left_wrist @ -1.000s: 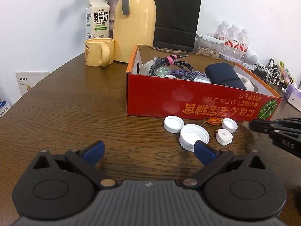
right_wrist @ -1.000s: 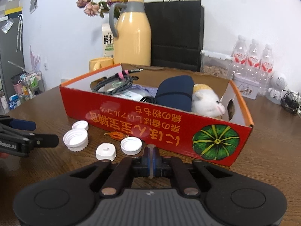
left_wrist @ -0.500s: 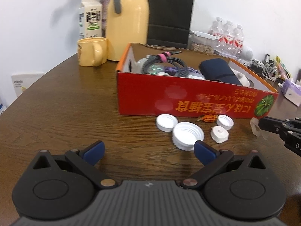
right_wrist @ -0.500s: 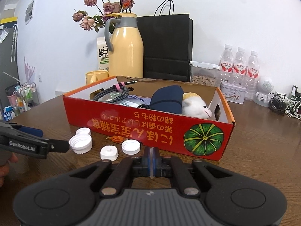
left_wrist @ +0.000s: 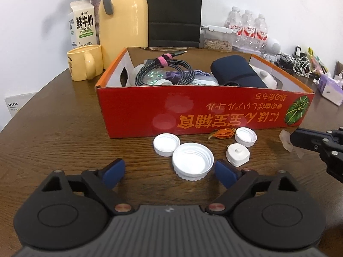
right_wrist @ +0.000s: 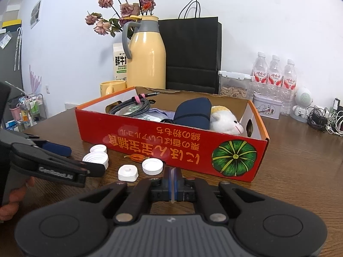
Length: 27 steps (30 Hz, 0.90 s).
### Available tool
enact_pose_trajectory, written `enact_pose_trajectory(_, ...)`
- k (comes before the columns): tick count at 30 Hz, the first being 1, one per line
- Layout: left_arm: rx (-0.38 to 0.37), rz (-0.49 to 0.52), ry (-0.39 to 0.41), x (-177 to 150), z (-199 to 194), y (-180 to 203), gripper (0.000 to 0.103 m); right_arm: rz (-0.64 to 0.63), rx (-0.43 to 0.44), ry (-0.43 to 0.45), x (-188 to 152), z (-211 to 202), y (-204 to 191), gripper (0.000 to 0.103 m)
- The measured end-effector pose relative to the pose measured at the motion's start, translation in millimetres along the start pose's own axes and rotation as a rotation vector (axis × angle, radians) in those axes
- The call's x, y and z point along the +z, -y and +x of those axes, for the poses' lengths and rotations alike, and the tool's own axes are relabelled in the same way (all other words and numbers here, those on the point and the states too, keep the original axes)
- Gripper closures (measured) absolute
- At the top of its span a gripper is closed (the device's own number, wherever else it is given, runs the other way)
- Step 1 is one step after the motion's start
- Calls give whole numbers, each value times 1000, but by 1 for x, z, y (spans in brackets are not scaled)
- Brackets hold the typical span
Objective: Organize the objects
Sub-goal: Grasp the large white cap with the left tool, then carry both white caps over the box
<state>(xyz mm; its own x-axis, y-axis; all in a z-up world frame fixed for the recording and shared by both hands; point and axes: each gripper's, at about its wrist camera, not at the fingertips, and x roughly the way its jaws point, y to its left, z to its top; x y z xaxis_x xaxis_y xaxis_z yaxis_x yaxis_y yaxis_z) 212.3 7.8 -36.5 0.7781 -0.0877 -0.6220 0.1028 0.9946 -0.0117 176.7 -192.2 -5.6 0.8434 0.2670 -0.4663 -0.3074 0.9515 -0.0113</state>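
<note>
The large white cap (left_wrist: 193,164) lies open side up on the table (left_wrist: 64,128) just before the red box (left_wrist: 203,111), between the left gripper's (left_wrist: 169,172) spread, just-narrowing, not-yet-touching jaws. The right gripper (right_wrist: 172,183) is clamped on a thin clear scrap (left_wrist: 286,139).

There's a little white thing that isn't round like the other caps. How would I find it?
Find the big red box on the brown table; white caps lie in front of its long side. Right of the biggest cap sits the square cap. It alone has rounded corners and a small knob on top.
</note>
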Motion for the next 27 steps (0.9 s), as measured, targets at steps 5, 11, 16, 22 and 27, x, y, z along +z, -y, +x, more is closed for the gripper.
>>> enact_pose_trajectory(5, -21, 17, 25, 0, -2, 6, 52, 2, 0, -3, 0, 1, 0, 101)
enact_pose_trajectory(11, -39, -18, 54, -4, -11, 2, 62, -1, 0, -2, -1, 1, -1, 101)
enact_pose_trajectory(16, -26, -22, 110, -7, -23, 4, 62, -2, 0, 7, -1, 0, 0, 101)
enact_pose_trajectory(22, -1, -30, 188, -6, -38, 3, 62, -8, -2, 44, 0, -6, -2, 101)
enact_pose_trajectory(27, -20, -4, 229, 7, -51, 9, 62, -10, -3, 97, 7, -15, -1, 101)
